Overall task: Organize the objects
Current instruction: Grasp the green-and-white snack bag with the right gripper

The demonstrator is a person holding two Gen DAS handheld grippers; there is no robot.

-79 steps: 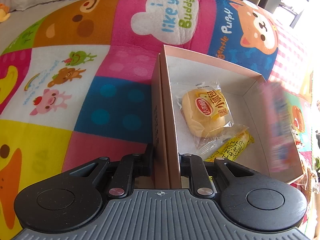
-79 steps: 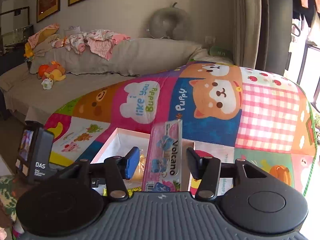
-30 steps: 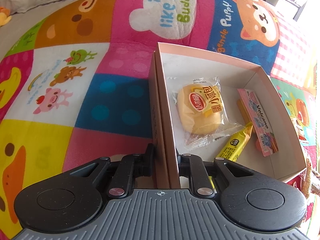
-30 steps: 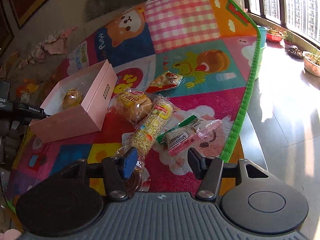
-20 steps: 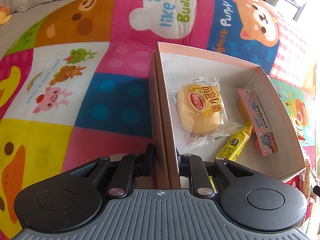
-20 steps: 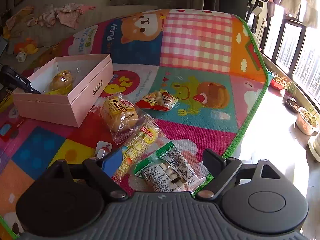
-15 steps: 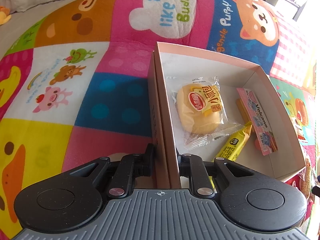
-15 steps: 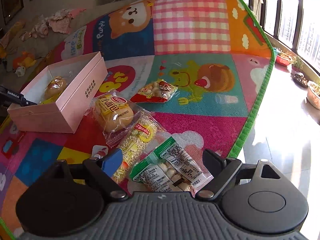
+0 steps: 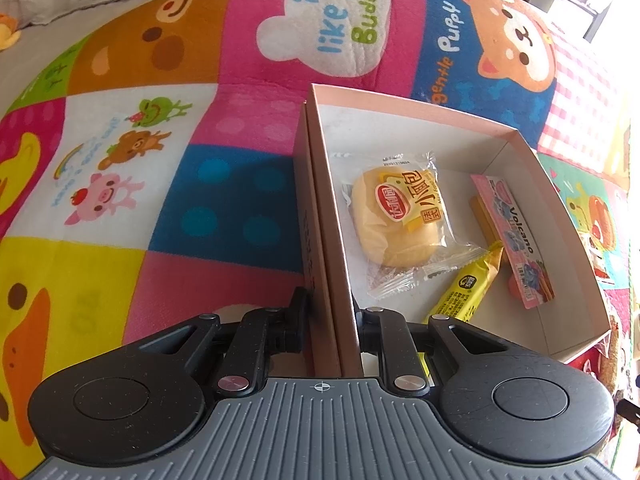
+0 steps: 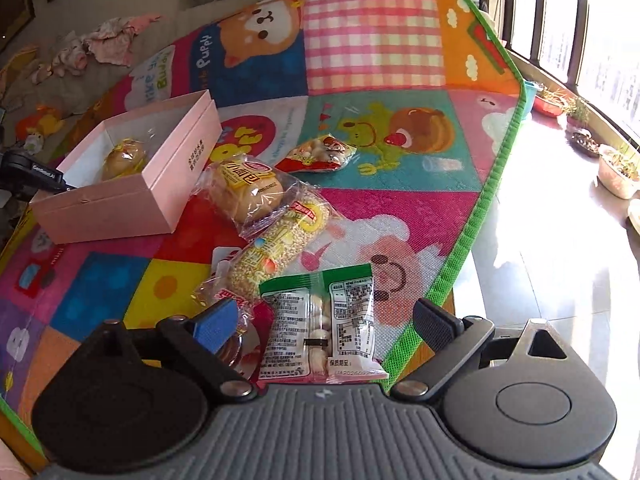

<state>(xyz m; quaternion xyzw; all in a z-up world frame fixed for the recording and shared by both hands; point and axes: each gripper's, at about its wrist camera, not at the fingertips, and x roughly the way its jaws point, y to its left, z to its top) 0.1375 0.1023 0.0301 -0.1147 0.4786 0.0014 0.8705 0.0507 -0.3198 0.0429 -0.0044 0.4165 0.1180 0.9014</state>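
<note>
My left gripper [image 9: 331, 312] is shut on the near wall of the open pink box [image 9: 320, 216]. Inside lie a wrapped bun [image 9: 394, 220], a yellow stick pack [image 9: 466, 290] and a pink Volcano pack [image 9: 514, 236]. The box also shows at the left in the right wrist view [image 10: 168, 168]. My right gripper [image 10: 324, 324] is open, its fingers on either side of a green-topped clear snack pack [image 10: 320, 320] lying on the mat. Beyond it lie a puffed-grain roll [image 10: 276, 252], a second wrapped bun [image 10: 246, 192] and a red snack bag [image 10: 318, 154].
A colourful cartoon play mat [image 10: 372, 52] covers the surface; its green edge [image 10: 476, 216] runs along the right, with tiled floor and plant pots [image 10: 618, 168] beyond. A small round wrapped item [image 10: 236, 350] lies by my right gripper's left finger. A bed with toys stands behind.
My right gripper has come down closer to the green-topped pack, which now lies between its open fingers. The left gripper still holds the box wall unmoved.
</note>
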